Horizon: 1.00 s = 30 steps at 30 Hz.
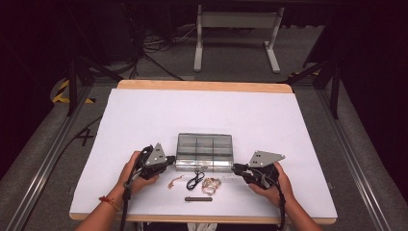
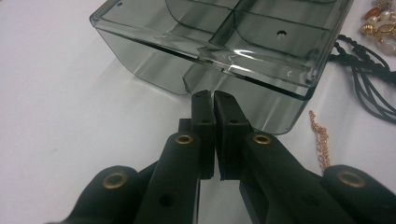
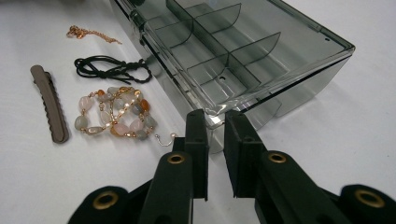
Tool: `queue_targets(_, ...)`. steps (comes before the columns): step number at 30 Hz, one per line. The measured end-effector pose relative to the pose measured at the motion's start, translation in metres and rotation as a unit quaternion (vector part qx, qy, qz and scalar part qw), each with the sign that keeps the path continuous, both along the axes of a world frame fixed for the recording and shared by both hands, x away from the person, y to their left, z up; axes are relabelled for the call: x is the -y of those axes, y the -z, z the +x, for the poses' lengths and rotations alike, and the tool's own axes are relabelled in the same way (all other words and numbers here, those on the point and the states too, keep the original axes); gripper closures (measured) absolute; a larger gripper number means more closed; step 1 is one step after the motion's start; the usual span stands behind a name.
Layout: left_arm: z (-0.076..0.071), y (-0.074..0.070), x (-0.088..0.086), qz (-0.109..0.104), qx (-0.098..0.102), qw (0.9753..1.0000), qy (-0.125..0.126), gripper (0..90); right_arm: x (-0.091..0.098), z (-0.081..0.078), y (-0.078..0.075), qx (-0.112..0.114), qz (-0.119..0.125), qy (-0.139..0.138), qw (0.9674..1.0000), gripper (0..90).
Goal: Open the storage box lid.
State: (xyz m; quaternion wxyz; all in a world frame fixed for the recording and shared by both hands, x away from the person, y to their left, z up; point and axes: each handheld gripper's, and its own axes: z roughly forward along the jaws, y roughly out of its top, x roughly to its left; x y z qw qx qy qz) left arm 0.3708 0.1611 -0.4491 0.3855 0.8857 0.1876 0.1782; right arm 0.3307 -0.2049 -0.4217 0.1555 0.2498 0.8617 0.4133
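1. Smoky clear plastic box (image 1: 204, 151) sits on the white table (image 1: 144, 115) between both grippers.
2. Left gripper (image 2: 214, 100): jaws together at the box's corner, seemingly pinching nothing.
3. Right gripper (image 3: 215, 119): jaws slightly apart, straddling the box's corner edge; beaded bracelet (image 3: 114, 116) nearby.

White-covered bench (image 1: 144, 110) carrying smoky compartment box (image 1: 204, 150), gold chain (image 1: 175, 182), black cord (image 1: 195, 180), beaded bracelet (image 1: 211, 184), brown hair clip (image 1: 198, 198).
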Motion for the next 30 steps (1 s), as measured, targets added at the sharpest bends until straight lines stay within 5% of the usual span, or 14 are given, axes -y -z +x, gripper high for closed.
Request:
queue_targets(16, -0.003, -0.005, 0.0, 0.014, 0.019, 0.9997, 0.003, 83.5, -0.002, -0.002, -0.002, 0.016, -0.002, -0.006, 0.9998, 78.6)
queue_targets(30, -0.007, -0.012, -0.008, 0.005, 0.04, 0.999, -0.019, 65.5, 0.001, -0.002, -0.008, 0.026, 0.01, -0.012, 0.9995, 80.7)
